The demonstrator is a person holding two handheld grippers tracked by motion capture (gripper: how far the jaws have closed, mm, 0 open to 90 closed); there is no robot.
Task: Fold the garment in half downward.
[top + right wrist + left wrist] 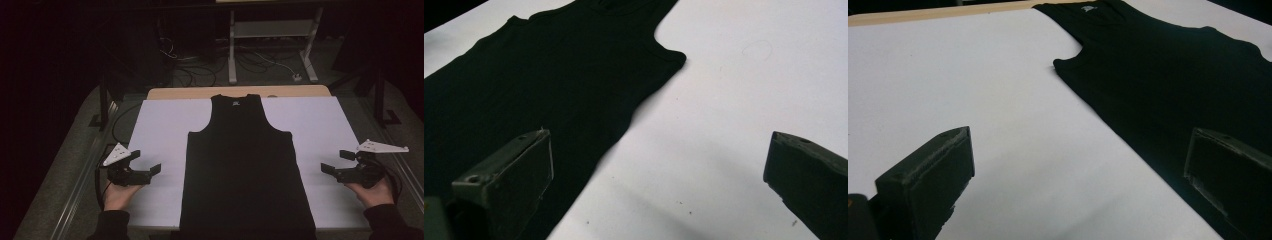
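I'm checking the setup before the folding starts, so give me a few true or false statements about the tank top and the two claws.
1. The black tank top lies flat on the white table cover. True.
2. The left claw is shut on the tank top's edge. False: its jaws stand open over the white cover, beside the garment, holding nothing.
3. The right claw is open and holds nothing. True.
4. The tank top is folded in half. False: it is spread full length, neck toward the far edge.
5. Both claws are on the same side of the garment. False: one on each side.
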